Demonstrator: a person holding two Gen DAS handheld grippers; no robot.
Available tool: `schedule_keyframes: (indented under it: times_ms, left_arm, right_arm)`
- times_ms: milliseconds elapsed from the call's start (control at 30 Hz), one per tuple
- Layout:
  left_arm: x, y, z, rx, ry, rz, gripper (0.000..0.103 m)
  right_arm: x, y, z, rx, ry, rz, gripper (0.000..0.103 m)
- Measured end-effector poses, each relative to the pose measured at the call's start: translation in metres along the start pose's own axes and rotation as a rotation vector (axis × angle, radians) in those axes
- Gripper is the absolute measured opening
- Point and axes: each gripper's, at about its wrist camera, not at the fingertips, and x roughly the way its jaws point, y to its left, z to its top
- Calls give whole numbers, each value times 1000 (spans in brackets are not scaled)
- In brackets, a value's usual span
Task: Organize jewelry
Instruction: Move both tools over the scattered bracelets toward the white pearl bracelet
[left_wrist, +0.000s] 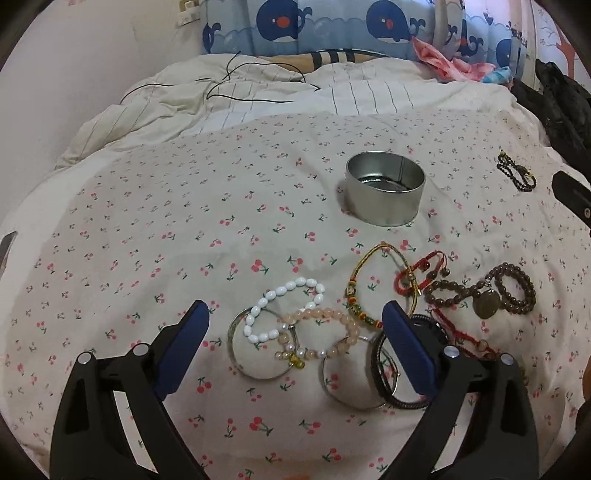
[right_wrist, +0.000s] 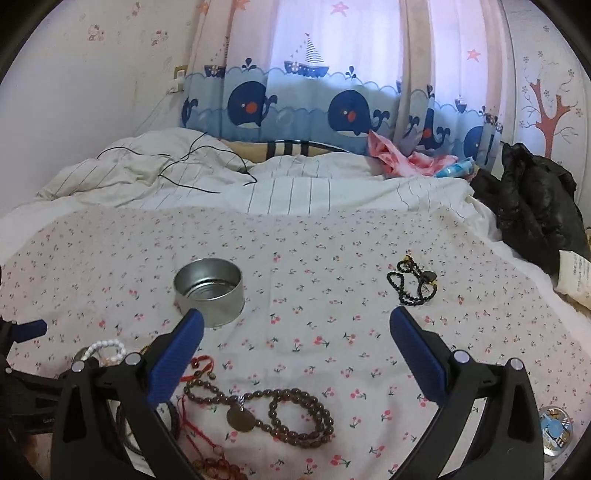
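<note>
A round metal tin stands empty on the cherry-print sheet. My left gripper is open above a cluster of bracelets: a white bead bracelet, a peach bead bracelet, silver bangles, a yellow cord bracelet and red cord bracelets. A brown bead string with a round pendant lies to the right. My right gripper is open over bare sheet. A dark bead bracelet lies apart, farther right.
A rumpled striped duvet with a black cable lies beyond the sheet. A black jacket sits at the right edge, pink cloth near the whale curtain. A small round lid lies at the right front.
</note>
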Motion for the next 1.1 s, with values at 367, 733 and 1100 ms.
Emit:
schedule_keyframes:
  times_ms: [367,733,1100]
  left_arm:
    - [-2,15,-6,-117,27,-38,92]
    - [-1,1,-4,-64,26,-25,96]
    - [4,1,-2,-41,30,-32,96]
  right_arm:
    - [4,3,-6,-16,57,36,97]
    - [15,11,-11,-30,108,51,97]
    - [26,17,-18,-59,162,66,97]
